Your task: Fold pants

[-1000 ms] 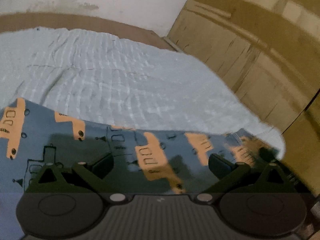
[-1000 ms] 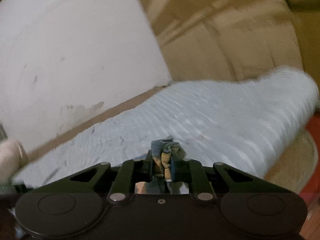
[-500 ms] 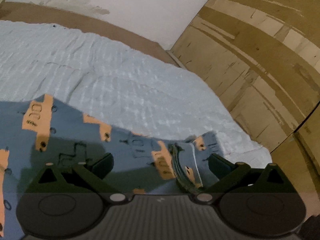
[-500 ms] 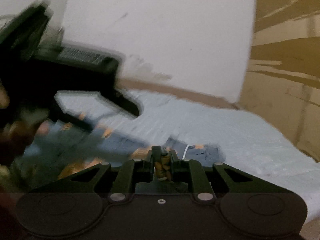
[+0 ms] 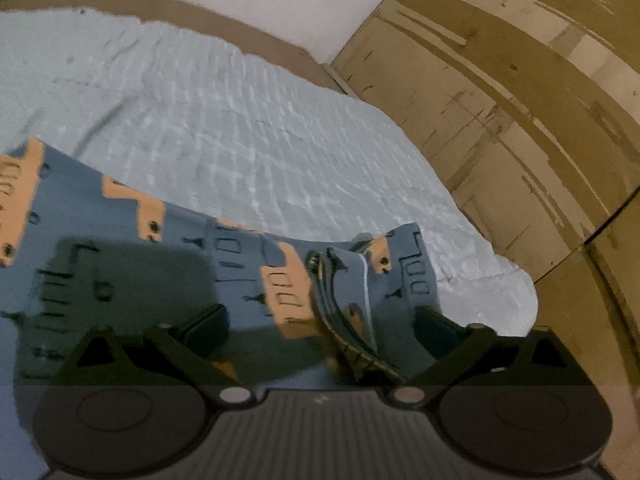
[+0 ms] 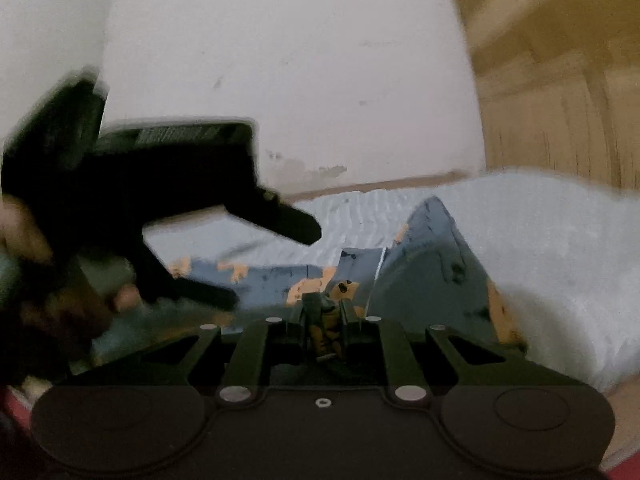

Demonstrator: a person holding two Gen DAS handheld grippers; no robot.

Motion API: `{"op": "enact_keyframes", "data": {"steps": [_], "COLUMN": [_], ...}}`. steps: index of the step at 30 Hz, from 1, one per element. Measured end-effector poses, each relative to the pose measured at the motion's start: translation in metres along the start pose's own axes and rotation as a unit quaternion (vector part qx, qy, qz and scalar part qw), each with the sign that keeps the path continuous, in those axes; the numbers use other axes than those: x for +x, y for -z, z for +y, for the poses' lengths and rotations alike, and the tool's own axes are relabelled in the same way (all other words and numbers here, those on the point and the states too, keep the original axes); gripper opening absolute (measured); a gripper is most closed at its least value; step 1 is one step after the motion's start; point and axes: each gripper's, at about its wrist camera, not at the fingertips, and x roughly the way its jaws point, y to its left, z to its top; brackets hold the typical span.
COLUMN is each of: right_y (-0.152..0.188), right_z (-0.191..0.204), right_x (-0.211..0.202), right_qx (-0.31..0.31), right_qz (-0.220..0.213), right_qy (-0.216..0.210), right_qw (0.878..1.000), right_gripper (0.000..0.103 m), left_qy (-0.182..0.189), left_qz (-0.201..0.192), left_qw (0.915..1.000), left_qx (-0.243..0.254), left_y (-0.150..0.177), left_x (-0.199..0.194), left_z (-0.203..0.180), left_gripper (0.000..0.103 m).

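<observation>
The pants (image 5: 224, 256) are blue-grey with orange prints and lie spread on a pale blue bedspread (image 5: 248, 128). My left gripper (image 5: 320, 326) is open just above them, with a bunched dark waistband edge (image 5: 340, 312) rising between its fingers. My right gripper (image 6: 325, 312) is shut on a bunched fold of the pants (image 6: 432, 256) and holds it raised off the bed. The left gripper body (image 6: 152, 184) shows blurred at the left of the right wrist view.
A white wall (image 6: 288, 60) stands behind the bed. Wooden panels (image 5: 520, 100) stand to the right of it. The bed's right edge (image 5: 516, 284) drops off close to my left gripper. The person's hand (image 6: 24, 232) shows at the left edge.
My right gripper has swung left with the fold of the pants toward my left gripper. The raised fold and waistband edge have come between my open left fingers.
</observation>
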Motion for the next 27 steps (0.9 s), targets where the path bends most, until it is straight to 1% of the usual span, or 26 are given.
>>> {"op": "enact_keyframes", "data": {"steps": [2,4,6,8,9,10,11,14,15,17,20,27], "right_y": [0.001,0.004,0.005,0.005,0.005,0.005,0.005,0.004,0.003,0.004,0.004,0.002], "right_z": [-0.023,-0.041,-0.047,-0.044,-0.043,-0.041,-0.042,-0.041,-0.04,-0.043,-0.039,-0.03], "right_x": [-0.002,-0.001,-0.001,-0.001,-0.002,-0.001,-0.003,-0.002,-0.002,-0.005,-0.008,-0.01], "right_qx": [0.096,0.165,0.185,0.183,0.179,0.174,0.171,0.168,0.167,0.16,0.15,0.135], "right_qz": [-0.002,-0.001,-0.002,-0.002,-0.002,-0.001,-0.001,0.0,0.001,0.001,0.001,0.001], "right_qy": [-0.026,-0.041,-0.041,-0.041,-0.04,-0.038,-0.037,-0.037,-0.036,-0.033,-0.029,-0.024], "right_qw": [0.995,0.985,0.982,0.982,0.983,0.984,0.985,0.985,0.985,0.986,0.988,0.991], "right_gripper": [0.015,0.013,0.013,0.014,0.014,0.014,0.014,0.014,0.014,0.014,0.014,0.014], "left_qy": [0.003,0.009,0.012,0.009,0.006,0.002,-0.005,-0.02,-0.023,-0.018,-0.018,-0.027], "left_qz": [0.006,0.009,0.013,0.015,0.015,0.014,0.012,0.01,0.009,0.01,0.006,-0.006], "left_qw": [0.9998,0.9992,0.9988,0.9987,0.9988,0.9989,0.9991,0.9985,0.9984,0.9984,0.9986,0.9989], "left_qx": [-0.02,-0.036,-0.045,-0.048,-0.047,-0.044,-0.041,-0.049,-0.051,-0.053,-0.05,-0.038], "left_y": [-0.004,-0.007,-0.008,-0.008,-0.009,-0.009,-0.009,-0.009,-0.009,-0.008,-0.007,-0.004], "left_x": [0.009,0.017,0.024,0.031,0.033,0.035,0.036,0.041,0.042,0.043,0.043,0.04], "left_z": [-0.002,-0.005,-0.006,-0.009,-0.01,-0.011,-0.011,-0.01,-0.01,-0.009,-0.011,-0.019], "left_gripper": [0.093,0.091,0.087,0.078,0.076,0.068,0.058,0.038,0.036,0.02,0.014,0.01]}}
